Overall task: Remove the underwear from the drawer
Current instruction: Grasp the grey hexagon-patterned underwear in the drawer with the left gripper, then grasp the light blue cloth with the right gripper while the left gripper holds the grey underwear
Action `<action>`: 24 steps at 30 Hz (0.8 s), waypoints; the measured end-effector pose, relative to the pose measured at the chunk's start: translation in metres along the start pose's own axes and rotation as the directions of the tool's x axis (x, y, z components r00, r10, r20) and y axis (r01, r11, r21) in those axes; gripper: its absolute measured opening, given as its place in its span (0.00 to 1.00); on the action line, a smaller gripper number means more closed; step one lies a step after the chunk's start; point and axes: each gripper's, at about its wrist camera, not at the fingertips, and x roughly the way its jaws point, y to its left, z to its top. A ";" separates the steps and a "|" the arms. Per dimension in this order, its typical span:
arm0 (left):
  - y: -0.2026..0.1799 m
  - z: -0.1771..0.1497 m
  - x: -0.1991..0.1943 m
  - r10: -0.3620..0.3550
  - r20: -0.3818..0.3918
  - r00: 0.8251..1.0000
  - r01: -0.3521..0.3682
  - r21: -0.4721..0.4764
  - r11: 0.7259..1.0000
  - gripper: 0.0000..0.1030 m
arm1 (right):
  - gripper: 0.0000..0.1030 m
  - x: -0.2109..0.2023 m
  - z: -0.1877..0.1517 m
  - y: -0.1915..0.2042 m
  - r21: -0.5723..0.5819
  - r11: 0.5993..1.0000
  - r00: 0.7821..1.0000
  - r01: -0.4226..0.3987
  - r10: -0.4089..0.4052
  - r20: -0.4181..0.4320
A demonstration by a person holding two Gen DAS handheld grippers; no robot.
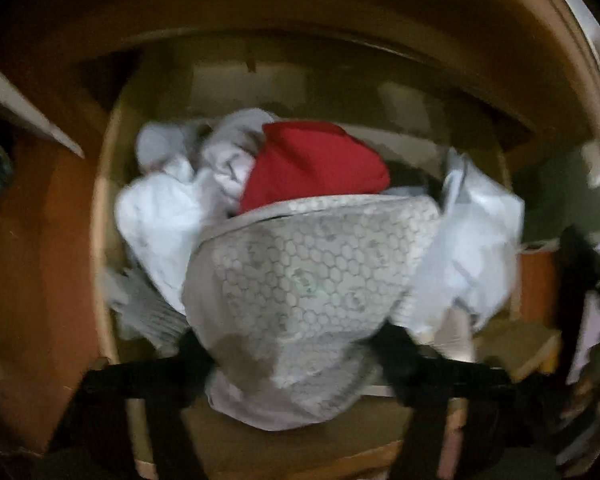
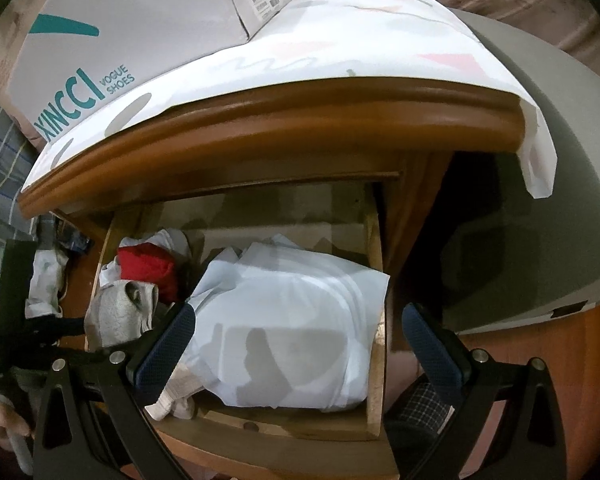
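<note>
The open wooden drawer (image 2: 374, 320) holds a pile of clothes. My left gripper (image 1: 296, 356) is shut on grey patterned underwear (image 1: 312, 280) and holds it just above the drawer's left part; the underwear also shows in the right wrist view (image 2: 120, 316), bunched and raised. Behind it lie a red garment (image 1: 316, 168) and pale cloths (image 1: 164, 216). My right gripper (image 2: 300, 344) is open and empty, hovering over a white plastic bag (image 2: 296, 320) in the drawer's right part.
The cabinet top (image 2: 284, 116) overhangs the drawer and bears a patterned cover (image 2: 340, 32) and a white shoe box (image 2: 112, 32). A grey wall (image 2: 540, 200) is to the right. A plaid cloth (image 2: 0, 168) hangs at the left.
</note>
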 end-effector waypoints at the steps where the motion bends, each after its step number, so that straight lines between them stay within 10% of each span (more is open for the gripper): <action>1: 0.000 0.000 -0.001 0.000 0.001 1.000 0.000 -0.010 1.000 0.47 | 1.00 0.001 0.000 0.000 -0.001 1.000 1.000 0.001 -0.001 -0.001; 6: -0.004 -0.002 -0.008 0.004 0.020 1.000 -0.004 -0.010 1.000 0.25 | 1.00 0.003 -0.001 0.003 -0.006 1.000 1.000 0.005 -0.005 -0.002; 24: 0.021 -0.027 -0.070 -0.038 0.231 0.972 0.049 -0.041 0.998 0.22 | 1.00 0.021 -0.006 0.010 0.050 0.991 0.989 -0.126 0.129 -0.073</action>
